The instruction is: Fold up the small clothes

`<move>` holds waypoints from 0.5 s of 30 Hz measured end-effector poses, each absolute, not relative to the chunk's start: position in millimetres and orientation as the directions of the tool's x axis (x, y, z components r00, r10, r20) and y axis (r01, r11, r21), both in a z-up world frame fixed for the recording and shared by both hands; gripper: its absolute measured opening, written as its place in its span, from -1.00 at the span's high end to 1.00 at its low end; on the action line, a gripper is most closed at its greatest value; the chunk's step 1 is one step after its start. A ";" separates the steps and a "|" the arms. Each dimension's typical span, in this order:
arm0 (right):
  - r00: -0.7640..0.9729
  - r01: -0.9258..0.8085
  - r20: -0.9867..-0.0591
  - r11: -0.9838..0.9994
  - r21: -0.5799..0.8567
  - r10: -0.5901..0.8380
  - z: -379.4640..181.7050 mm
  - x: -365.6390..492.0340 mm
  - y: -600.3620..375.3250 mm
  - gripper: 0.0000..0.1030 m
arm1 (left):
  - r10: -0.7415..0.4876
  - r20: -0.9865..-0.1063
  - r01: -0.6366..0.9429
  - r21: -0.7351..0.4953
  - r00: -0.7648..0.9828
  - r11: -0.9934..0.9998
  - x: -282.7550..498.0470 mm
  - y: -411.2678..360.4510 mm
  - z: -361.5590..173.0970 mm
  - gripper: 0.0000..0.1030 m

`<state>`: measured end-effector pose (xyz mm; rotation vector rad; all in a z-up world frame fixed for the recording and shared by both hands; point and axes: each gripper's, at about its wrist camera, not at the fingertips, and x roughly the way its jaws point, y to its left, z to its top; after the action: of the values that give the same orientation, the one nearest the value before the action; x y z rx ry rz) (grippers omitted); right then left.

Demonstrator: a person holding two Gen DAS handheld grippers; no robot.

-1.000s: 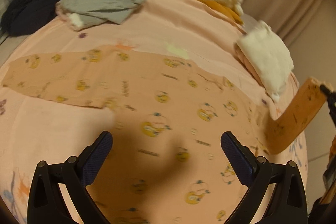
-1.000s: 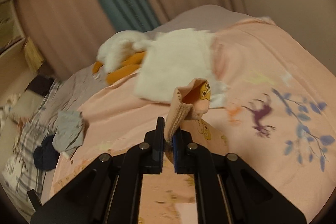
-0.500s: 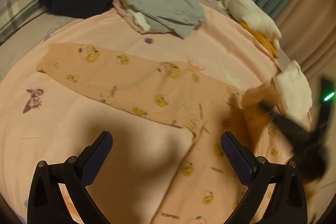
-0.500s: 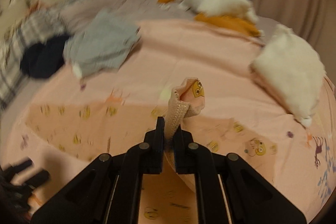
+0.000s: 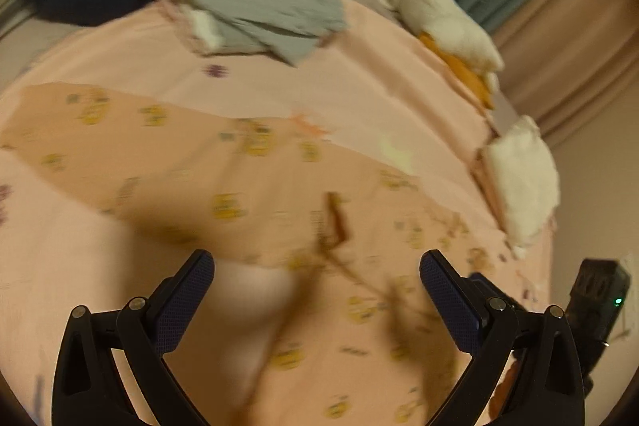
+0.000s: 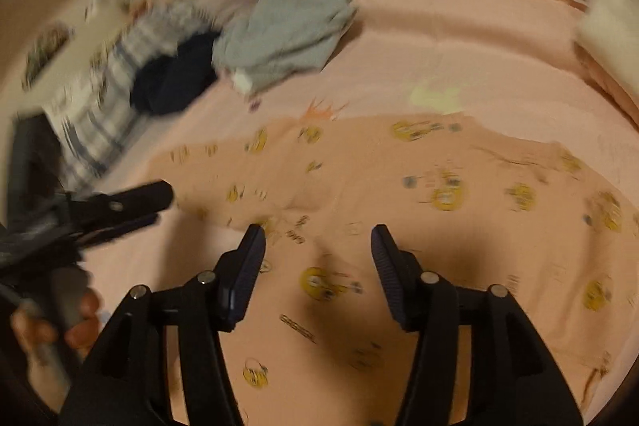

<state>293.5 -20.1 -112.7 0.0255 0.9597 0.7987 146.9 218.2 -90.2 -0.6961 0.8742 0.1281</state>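
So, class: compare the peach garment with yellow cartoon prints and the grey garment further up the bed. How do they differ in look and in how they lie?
The peach printed garment is patterned with yellow cartoon figures; the grey garment looks plain.
The peach one is spread out flat and long; the grey one sits bunched in a rumpled heap.
The peach one lies just in front of both hand-held grippers; the grey one lies further away, beside a dark navy garment.
Both rest on the pink bedsheet, ungripped.

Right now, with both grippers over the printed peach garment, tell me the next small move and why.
Probably lower the left gripper onto the near edge of the peach garment and close on it. The right gripper has just been opening, with nothing between its jaws; the cloth lies loose on the pink sheet. The left jaws stand open and empty above a rumpled fold, so a fresh grip seems needed.
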 end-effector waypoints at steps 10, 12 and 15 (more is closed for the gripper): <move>0.456 -0.311 -0.781 0.899 0.310 0.427 -151.0 335.8 -150.6 0.60 | -0.327 -0.731 -0.263 -0.565 0.598 0.782 219.2 162.3 -127.6 0.00; 0.452 -0.277 -0.792 0.908 0.313 0.411 -161.7 331.1 -165.4 0.61 | -0.302 -0.760 -0.303 -0.541 0.575 0.785 223.0 163.7 -143.2 0.09; 0.448 -0.233 -0.812 0.925 0.299 0.375 -172.3 325.1 -183.7 0.68 | -0.268 -0.793 -0.359 -0.512 0.547 0.781 222.0 173.0 -165.0 0.40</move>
<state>325.1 -183.7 -172.3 0.1520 1.0411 0.3779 222.0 173.0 -165.0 -0.7041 1.0129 0.0593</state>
